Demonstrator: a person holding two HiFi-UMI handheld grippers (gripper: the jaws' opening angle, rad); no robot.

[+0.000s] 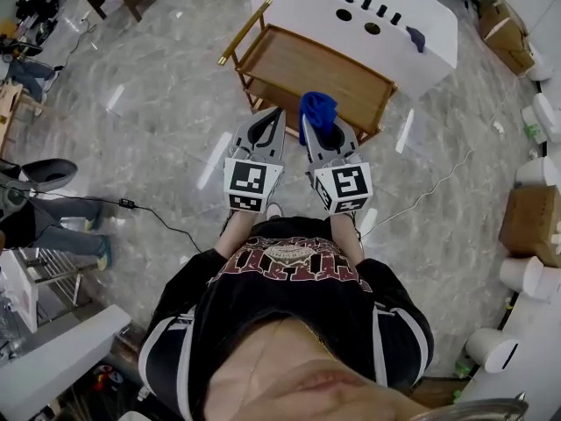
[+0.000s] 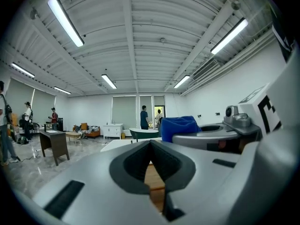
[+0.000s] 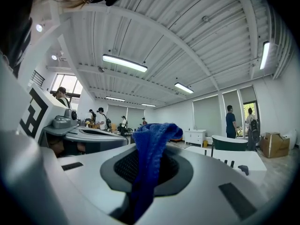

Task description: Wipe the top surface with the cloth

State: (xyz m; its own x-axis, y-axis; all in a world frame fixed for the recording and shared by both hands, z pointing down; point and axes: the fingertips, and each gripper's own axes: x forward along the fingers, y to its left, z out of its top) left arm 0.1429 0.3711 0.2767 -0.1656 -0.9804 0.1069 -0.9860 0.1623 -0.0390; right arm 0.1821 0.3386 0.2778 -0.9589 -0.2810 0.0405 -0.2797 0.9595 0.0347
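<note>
A low wooden table (image 1: pixel 298 64) with a raised rim stands on the marble floor in front of me; its top is bare. My right gripper (image 1: pixel 306 121) is shut on a blue cloth (image 1: pixel 317 110), which bunches up over the table's near edge. In the right gripper view the blue cloth (image 3: pixel 152 146) hangs from between the jaws of the right gripper (image 3: pixel 149 170). My left gripper (image 1: pixel 279 114) is held just left of it, shut and holding nothing. The left gripper view shows the left gripper (image 2: pixel 151 146) with wood (image 2: pixel 153 179) behind its jaws, and the cloth (image 2: pixel 179 124) to the right.
A white counter (image 1: pixel 386 38) with holes and dark pegs stands behind the table. A black cable (image 1: pixel 149 213) crosses the floor at left near a seated person (image 1: pixel 44 222). White cylinders (image 1: pixel 526 274) and a cardboard box (image 1: pixel 530 222) line the right side. Several people stand far off.
</note>
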